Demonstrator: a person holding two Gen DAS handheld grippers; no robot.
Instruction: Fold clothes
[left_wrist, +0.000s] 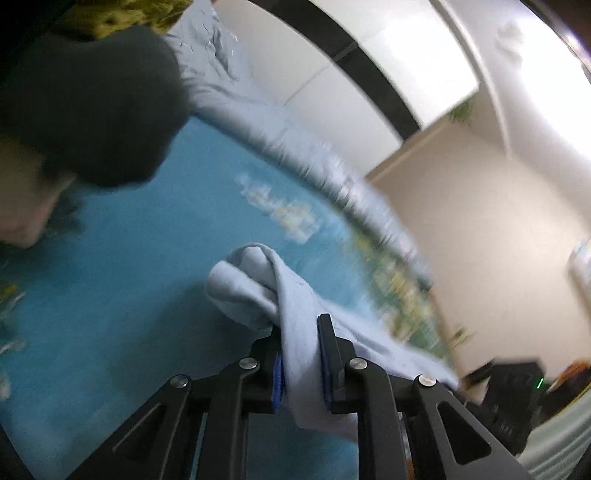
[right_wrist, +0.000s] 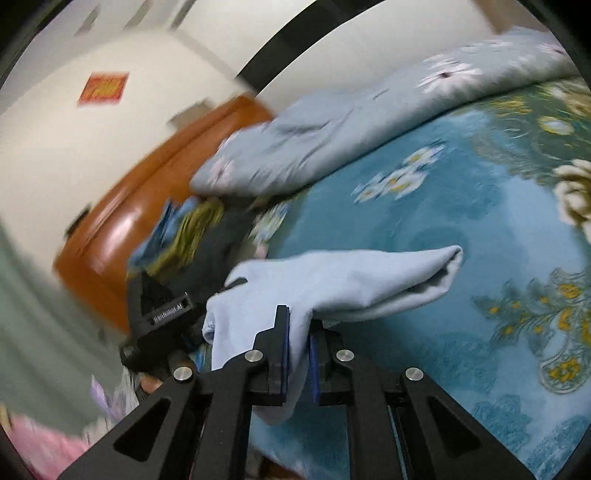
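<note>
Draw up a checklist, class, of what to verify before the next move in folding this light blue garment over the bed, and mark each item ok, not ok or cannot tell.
1. Left hand-held gripper shut on the light blue garment: ok, cloth is pinched between its pads.
2. Right hand-held gripper shut on the same garment: ok.
3. Garment lifted off the blue flowered bedspread: ok for the part near the grippers; cannot tell for the rest.
4. Cloth hanging flat between the two grips: not ok, it is bunched and doubled over.
5. Landing spot free: cannot tell; a dark garment and a pale flowered quilt lie at the bed's far side.
</note>
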